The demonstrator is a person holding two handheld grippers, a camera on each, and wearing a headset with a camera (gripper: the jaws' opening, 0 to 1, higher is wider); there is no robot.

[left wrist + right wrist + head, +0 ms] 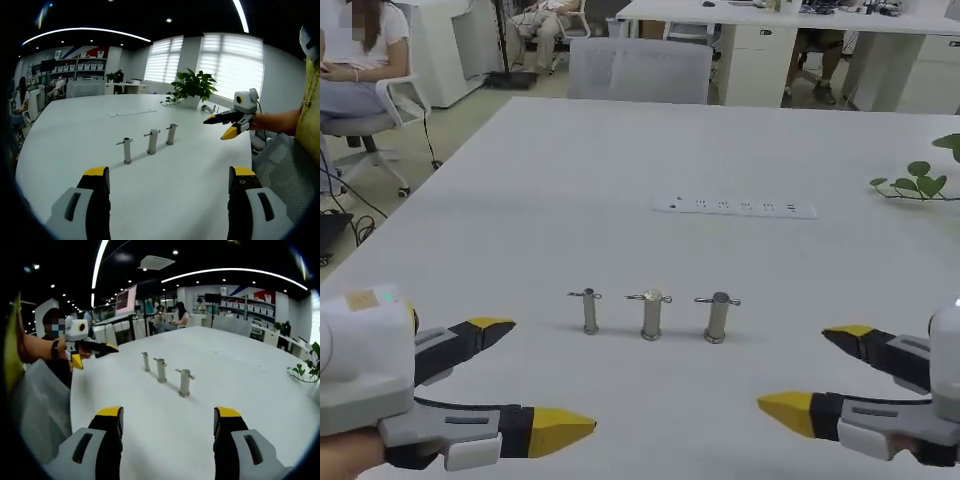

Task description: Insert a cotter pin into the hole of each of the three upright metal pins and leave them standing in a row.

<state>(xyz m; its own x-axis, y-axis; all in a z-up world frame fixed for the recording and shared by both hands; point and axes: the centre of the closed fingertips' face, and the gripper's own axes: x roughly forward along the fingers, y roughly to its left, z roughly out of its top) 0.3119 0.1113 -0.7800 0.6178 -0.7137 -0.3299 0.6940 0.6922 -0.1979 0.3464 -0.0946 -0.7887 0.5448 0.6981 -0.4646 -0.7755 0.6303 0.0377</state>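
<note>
Head view: I see the three metal pins (651,316) standing upright in a row on the white worktop (570,190), each with a cotter pin (649,297) crossing its top. My left claw (551,375) and right claw (792,369) hover nearer me, one on each side, both with jaws spread apart, gripping nothing.

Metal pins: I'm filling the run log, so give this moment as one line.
left claw open, empty | right claw open, empty | three metal pins upright in row | cotter pin through each
</note>
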